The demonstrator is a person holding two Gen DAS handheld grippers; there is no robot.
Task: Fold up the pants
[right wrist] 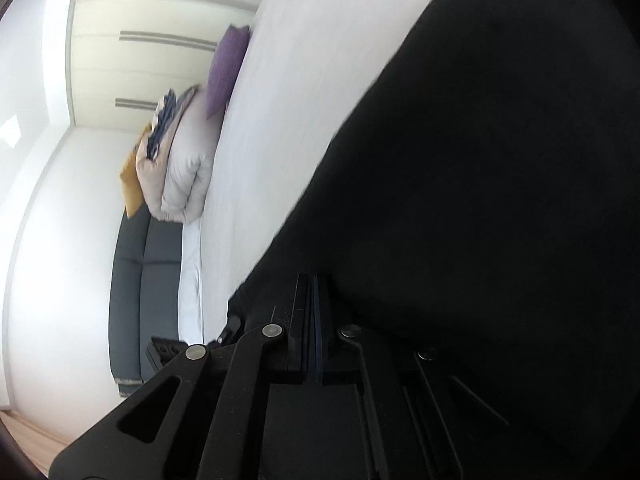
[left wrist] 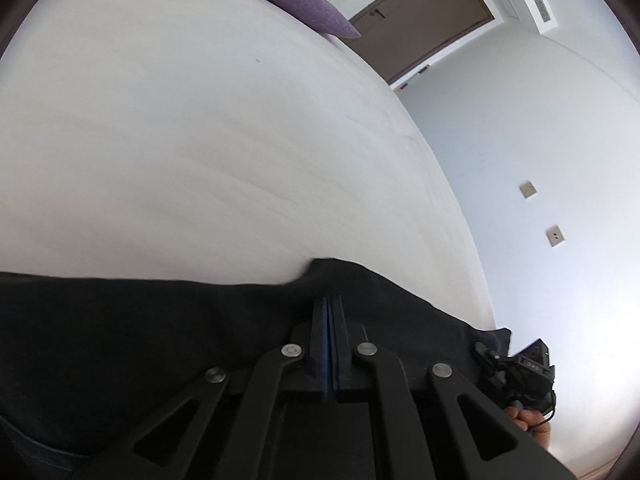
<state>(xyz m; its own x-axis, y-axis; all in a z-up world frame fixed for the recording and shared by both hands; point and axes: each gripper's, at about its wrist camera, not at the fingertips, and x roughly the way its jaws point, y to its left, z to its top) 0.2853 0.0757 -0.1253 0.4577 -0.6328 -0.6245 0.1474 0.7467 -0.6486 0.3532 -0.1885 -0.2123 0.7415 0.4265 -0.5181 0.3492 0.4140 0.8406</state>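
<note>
Both tools, left tool (left wrist: 329, 300) and right tool (right wrist: 312, 280), pinched closed on the black pants (left wrist: 140, 320), apparently carrying a fold over the white bed (left wrist: 200, 140)

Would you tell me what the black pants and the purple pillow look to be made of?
Pants: soft matte woven cloth, probably cotton; it drapes limply without shine. Purple pillow: textured, knit-like fabric with a dull, finely speckled surface; exact fibre unclear.

no text or label can be read.
</note>
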